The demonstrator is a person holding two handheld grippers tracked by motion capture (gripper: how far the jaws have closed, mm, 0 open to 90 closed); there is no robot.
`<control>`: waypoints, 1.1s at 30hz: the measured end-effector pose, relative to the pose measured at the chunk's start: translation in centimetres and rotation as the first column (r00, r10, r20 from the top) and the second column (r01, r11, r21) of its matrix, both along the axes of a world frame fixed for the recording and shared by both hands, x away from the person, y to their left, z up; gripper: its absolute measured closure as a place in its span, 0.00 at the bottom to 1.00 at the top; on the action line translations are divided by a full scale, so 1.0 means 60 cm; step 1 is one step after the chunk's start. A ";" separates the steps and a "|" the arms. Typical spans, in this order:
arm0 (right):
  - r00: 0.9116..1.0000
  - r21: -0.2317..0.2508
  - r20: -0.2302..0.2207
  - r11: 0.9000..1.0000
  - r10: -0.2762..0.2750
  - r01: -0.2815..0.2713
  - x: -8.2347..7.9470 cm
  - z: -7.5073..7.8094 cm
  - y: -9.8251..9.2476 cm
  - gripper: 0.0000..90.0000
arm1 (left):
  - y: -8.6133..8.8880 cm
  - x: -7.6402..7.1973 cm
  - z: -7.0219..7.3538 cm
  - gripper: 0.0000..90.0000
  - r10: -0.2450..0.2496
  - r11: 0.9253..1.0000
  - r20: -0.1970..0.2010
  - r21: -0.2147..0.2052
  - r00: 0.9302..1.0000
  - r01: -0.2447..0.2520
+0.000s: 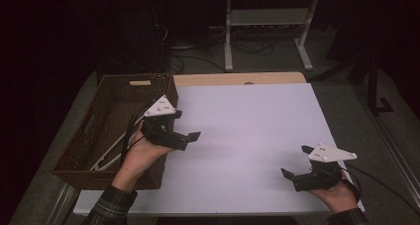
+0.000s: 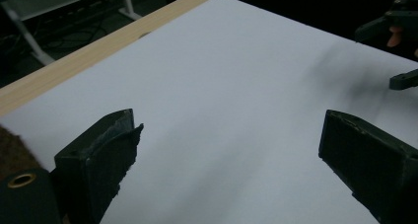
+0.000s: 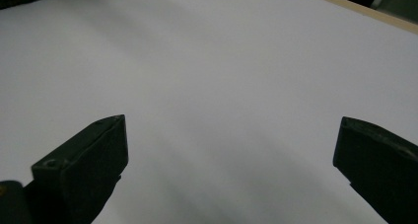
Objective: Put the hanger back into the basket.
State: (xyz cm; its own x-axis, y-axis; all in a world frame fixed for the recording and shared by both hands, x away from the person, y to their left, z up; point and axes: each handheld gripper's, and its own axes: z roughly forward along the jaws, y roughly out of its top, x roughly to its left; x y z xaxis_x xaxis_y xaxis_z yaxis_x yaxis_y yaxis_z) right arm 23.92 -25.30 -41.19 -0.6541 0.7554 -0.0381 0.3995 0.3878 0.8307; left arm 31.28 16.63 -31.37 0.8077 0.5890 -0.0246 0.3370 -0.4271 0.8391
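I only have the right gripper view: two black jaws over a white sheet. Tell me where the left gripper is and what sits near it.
Observer: The left gripper hangs over the white sheet's left part, just beside a brown woven basket at the table's left edge.
Operator: Report its jaws.
Observer: Wide apart, nothing between them; the left gripper view shows bare sheet in the gap.
Operator: Say what the basket holds.
Observer: White, rod-like pieces lie slanted in its near end; what they are I cannot tell.
Operator: Give me the right gripper from above.
Observer: The right gripper sits over the sheet's near right corner, jaws open and empty.
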 end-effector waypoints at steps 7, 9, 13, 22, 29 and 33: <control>1.000 0.003 -0.002 1.000 0.000 0.000 -0.001 0.001 -0.001 0.00 | -0.046 -0.008 -0.023 0.07 -0.044 0.999 -0.017 0.008 0.999 0.044; 1.000 0.004 -0.004 1.000 0.001 -0.001 -0.001 0.000 -0.001 0.00 | -0.056 -0.011 -0.031 0.07 -0.050 0.999 -0.017 0.007 0.999 0.050; 1.000 0.004 -0.002 1.000 0.004 -0.004 -0.001 0.000 0.000 0.00 | -0.073 -0.016 -0.053 0.07 -0.067 0.998 -0.035 0.013 0.997 0.067; 1.000 0.001 -0.004 1.000 0.008 -0.008 -0.001 -0.002 -0.002 0.00 | -0.086 -0.040 -0.113 0.07 -0.093 0.995 -0.005 0.035 0.996 0.093; 1.000 0.005 -0.015 1.000 0.010 -0.010 0.000 -0.008 -0.004 0.00 | -0.065 -0.045 -0.147 0.07 -0.081 0.996 0.021 0.027 0.996 0.081; 1.000 0.015 -0.022 1.000 0.007 -0.007 0.001 -0.011 -0.009 0.00 | -0.053 -0.042 -0.158 0.07 -0.063 0.998 0.001 0.029 0.998 0.063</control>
